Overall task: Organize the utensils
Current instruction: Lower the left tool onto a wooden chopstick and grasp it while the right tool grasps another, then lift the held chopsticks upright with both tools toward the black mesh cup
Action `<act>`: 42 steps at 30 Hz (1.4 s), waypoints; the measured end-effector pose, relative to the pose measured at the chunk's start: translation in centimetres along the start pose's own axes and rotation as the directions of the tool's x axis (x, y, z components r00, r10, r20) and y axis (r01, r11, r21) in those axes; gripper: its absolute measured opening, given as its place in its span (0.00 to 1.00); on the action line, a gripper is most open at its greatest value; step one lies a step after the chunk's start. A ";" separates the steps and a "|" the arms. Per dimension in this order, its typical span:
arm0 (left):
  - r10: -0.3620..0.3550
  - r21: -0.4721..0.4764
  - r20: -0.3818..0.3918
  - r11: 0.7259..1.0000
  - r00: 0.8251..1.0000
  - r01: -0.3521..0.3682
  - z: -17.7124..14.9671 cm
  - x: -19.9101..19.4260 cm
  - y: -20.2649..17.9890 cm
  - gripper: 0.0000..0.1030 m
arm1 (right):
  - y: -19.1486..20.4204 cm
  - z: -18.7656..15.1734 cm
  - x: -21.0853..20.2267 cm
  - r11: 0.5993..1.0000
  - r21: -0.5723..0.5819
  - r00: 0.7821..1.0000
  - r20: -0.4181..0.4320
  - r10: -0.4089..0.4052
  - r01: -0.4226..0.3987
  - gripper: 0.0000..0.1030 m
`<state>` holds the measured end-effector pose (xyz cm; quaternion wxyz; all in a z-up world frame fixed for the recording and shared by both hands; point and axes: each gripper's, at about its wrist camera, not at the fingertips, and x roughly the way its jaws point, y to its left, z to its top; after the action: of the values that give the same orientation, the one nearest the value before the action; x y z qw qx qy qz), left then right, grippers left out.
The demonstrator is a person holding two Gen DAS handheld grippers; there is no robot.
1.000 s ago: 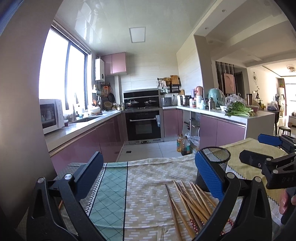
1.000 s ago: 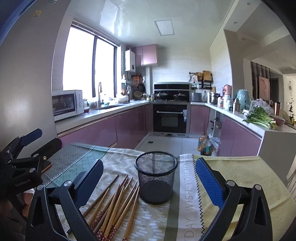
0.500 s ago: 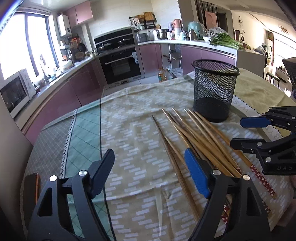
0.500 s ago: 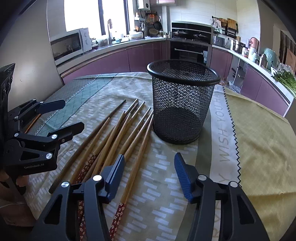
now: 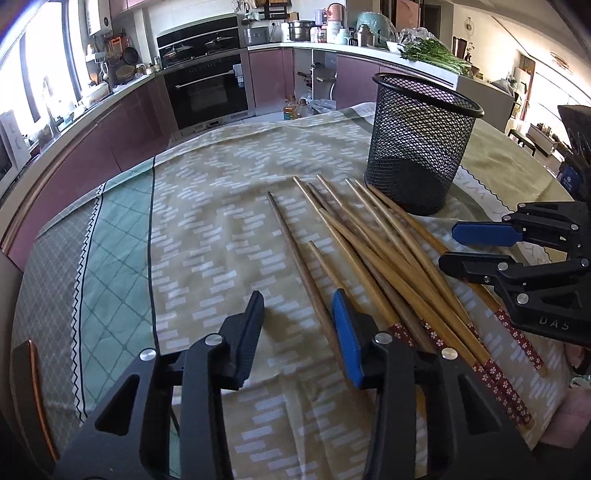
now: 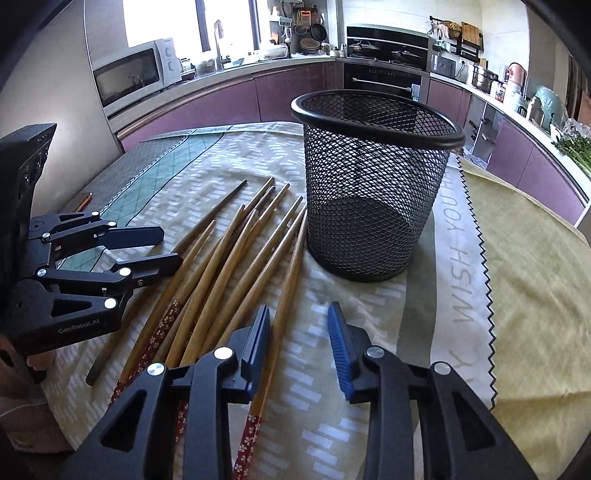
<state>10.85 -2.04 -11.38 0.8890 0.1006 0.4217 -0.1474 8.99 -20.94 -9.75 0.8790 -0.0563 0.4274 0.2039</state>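
A kitchen wraps around the scene. At twelve o'clock in the left wrist view a black built-in oven [image 5: 206, 96] sits under a dark glass hob, flanked by glossy mauve base cabinets [image 5: 110, 147] that curve toward nine o'clock. Bright daylight pours through a tall window [image 6: 162, 18] at eleven o'clock in the right wrist view, above a white microwave [image 6: 133, 75] on the pale countertop. White tiled walls [image 6: 506, 33] rise behind. Leafy green vegetables [image 5: 432, 51] lie on the counter at one o'clock.
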 end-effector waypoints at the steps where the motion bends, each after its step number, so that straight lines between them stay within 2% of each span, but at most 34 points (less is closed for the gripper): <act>1: -0.003 -0.001 -0.003 1.000 1.000 0.003 0.3 0.2 0.0 0.35 | 0.1 0.1 0.1 1.000 -0.001 1.000 -0.001 0.002 -0.002 0.26; 4: -0.018 -0.017 -0.010 1.000 1.000 0.018 1.2 0.8 0.1 0.28 | 0.0 0.4 0.4 1.000 0.001 1.000 -0.008 0.022 -0.022 0.19; 6: -0.024 -0.028 -0.013 0.999 1.000 0.024 1.5 1.0 0.1 0.15 | -0.2 0.6 0.5 0.998 0.018 0.998 -0.013 0.058 -0.058 0.09; 7: -0.032 -0.037 -0.015 0.999 0.999 0.031 1.8 1.2 0.1 0.12 | -0.3 0.7 0.5 0.998 0.023 0.998 -0.012 0.062 -0.061 0.09; 10: -0.036 -0.056 -0.010 0.998 0.999 0.035 2.0 1.2 0.0 0.09 | -0.4 0.7 0.2 0.996 0.033 0.997 0.007 0.077 -0.077 0.06; 15: -0.048 -0.081 0.021 0.996 0.999 0.049 1.9 0.0 0.5 0.07 | -0.6 0.6 -1.4 0.993 0.038 0.992 0.054 0.114 -0.116 0.05; 21: -0.124 -0.092 0.113 0.987 0.986 0.135 3.0 -4.2 1.6 0.07 | -1.1 1.7 -5.6 0.984 0.025 0.969 0.181 0.171 -0.178 0.05; 24: -0.177 -0.082 0.185 0.977 0.967 0.195 3.9 -7.1 1.9 0.07 | -1.6 2.3 -7.8 0.979 0.026 0.950 0.250 0.189 -0.201 0.05; 27: -0.202 -0.063 0.243 0.973 0.949 0.223 4.6 -9.5 1.8 0.07 | -2.2 2.7 -9.6 0.974 0.028 0.930 0.306 0.205 -0.224 0.05; 32: -0.254 -0.040 0.337 0.958 0.907 0.284 5.7 -13.1 2.0 0.07 | -3.1 3.5 -11.9 0.970 0.025 0.899 0.381 0.214 -0.241 0.05; 35: -0.260 -0.038 0.388 0.954 0.884 0.297 7.0 -14.5 2.0 0.07 | -3.8 4.6 -13.1 0.970 0.017 0.884 0.416 0.213 -0.242 0.05; 38: -0.283 -0.038 0.440 0.942 0.853 0.332 8.8 -15.3 2.0 0.07 | -4.4 5.9 -14.2 0.973 0.016 0.870 0.450 0.199 -0.231 0.05; 42: -0.302 -0.033 0.486 0.932 0.820 0.362 11.6 -15.8 1.6 0.07 | -5.5 7.8 -15.2 0.980 0.013 0.856 0.489 0.169 -0.200 0.05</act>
<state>10.28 -1.29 8.26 0.9297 -0.0689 0.2113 -0.2937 8.52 -28.53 6.53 0.9358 0.0656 0.2026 0.2811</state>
